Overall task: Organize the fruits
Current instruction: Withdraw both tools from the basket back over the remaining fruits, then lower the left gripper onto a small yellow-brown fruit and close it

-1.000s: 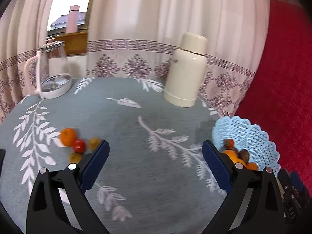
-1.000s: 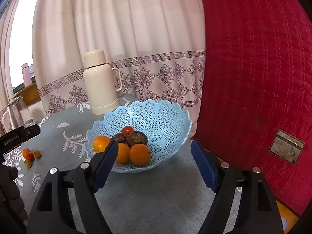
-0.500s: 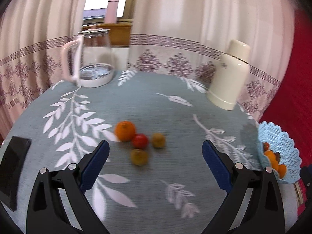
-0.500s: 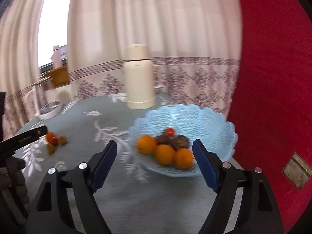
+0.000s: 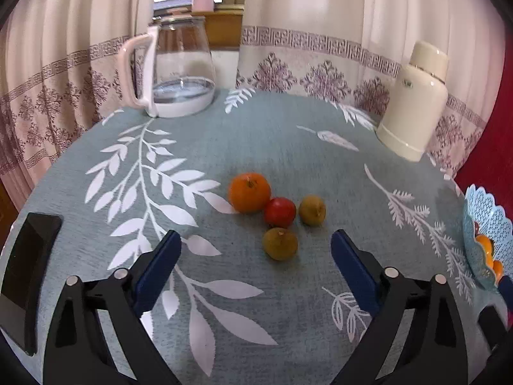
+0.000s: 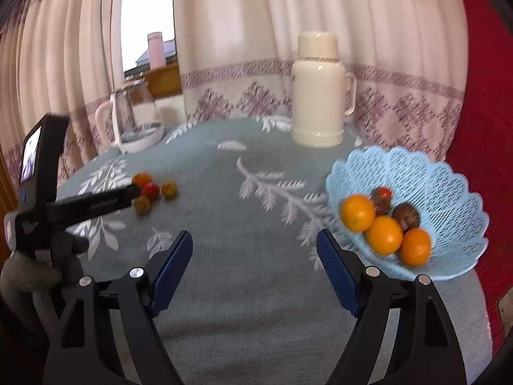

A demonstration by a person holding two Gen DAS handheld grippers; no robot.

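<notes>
Four loose fruits cluster mid-table: orange (image 5: 249, 192), tomato (image 5: 279, 212) touching it, two greenish fruits (image 5: 280, 243) beside. Left gripper (image 5: 256, 258) near them, jaws wide, empty. Right gripper (image 6: 255, 264) likewise gaping, left of blue basket (image 6: 449, 192). Thermos (image 5: 416, 102) and kettle (image 5: 174, 70) stand behind the cluster.

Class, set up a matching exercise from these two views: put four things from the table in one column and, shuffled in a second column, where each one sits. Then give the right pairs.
Things:
1. tomato
2. kettle
3. flask
4. basket

Places:
A. right edge of the table, holding oranges
B. far left, by the window
C. far right, before the curtain
D. in the loose fruit cluster, beside an orange

Pairs: 1-D, 2-B, 3-C, 4-A
</notes>
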